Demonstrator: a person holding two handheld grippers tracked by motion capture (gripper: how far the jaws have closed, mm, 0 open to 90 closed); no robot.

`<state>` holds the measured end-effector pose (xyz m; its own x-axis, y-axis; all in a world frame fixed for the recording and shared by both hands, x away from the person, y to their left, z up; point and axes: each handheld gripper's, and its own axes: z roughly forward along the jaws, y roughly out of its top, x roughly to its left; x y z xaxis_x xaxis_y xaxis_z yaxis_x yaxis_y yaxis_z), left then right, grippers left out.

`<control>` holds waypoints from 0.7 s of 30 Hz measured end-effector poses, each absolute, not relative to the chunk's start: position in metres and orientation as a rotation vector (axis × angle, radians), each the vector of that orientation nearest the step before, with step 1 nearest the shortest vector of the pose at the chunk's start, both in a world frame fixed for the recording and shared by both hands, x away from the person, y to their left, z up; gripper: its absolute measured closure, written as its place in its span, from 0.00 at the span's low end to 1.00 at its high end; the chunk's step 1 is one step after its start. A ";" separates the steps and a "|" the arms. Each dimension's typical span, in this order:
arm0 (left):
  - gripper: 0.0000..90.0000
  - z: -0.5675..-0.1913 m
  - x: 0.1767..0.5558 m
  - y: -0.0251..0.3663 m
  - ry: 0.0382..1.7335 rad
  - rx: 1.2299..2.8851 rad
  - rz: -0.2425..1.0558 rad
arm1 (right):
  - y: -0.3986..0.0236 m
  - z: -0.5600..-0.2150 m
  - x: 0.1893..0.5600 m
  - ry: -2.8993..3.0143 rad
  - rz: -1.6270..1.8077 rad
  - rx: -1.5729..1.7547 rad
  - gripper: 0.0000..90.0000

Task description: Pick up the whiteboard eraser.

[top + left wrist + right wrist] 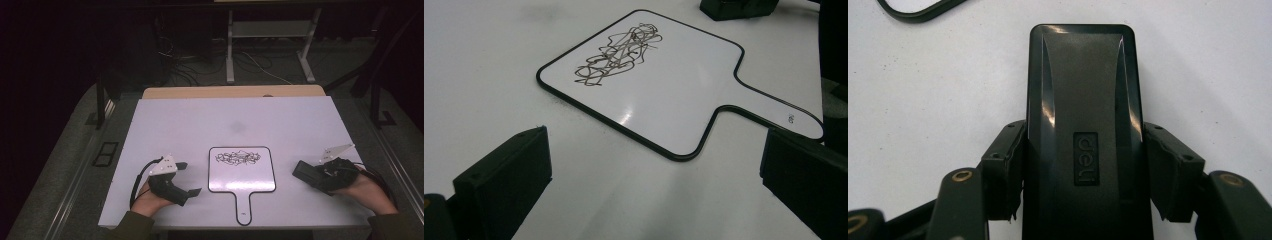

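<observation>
High view looks down on a white table point(175, 125) with a small paddle-shaped whiteboard point(242, 175) lying flat near its near edge, roughly midway between the two hands; the board has a thin black rim, a tangle of black scribble point(238, 158) across its far part, and a short handle that points toward the person; the left claw point(187, 178) sits on the table just left of the board, held by the person's left hand point(150, 197), its two black jaws spread wide with nothing between them; the left gripper view agrees, with one jaw at each lower corner, bare table between them, and the whiteboard point(659, 87) lying just beyond, its handle reaching toward the right-hand jaw without touching it; the scribble point(616, 55) sits on the board's far half in that view; the right claw point(306, 172) rests on the table right of the board and apart from it, held by the person's right hand point(367, 192); it grips a black eraser point(305, 171) that juts out toward the board; the right gripper view shows the jaws pressed against both long sides of the eraser point(1083, 115), a glossy black block with "deli" embossed on its top, lying low over the table; a corner of the whiteboard rim point(915, 12) shows at that view's top left.
</observation>
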<state>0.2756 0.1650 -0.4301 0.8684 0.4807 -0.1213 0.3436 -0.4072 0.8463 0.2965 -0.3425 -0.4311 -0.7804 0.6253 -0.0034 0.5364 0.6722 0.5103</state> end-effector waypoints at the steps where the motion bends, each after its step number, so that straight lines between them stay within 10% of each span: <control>1: 0.00 -0.430 0.276 0.165 0.600 2.034 0.171 | -0.342 -0.431 0.296 2.711 0.736 0.947 0.42; 21: 0.00 -0.430 0.275 0.165 0.600 2.033 0.169 | -0.342 -0.422 0.303 2.736 0.781 1.005 0.43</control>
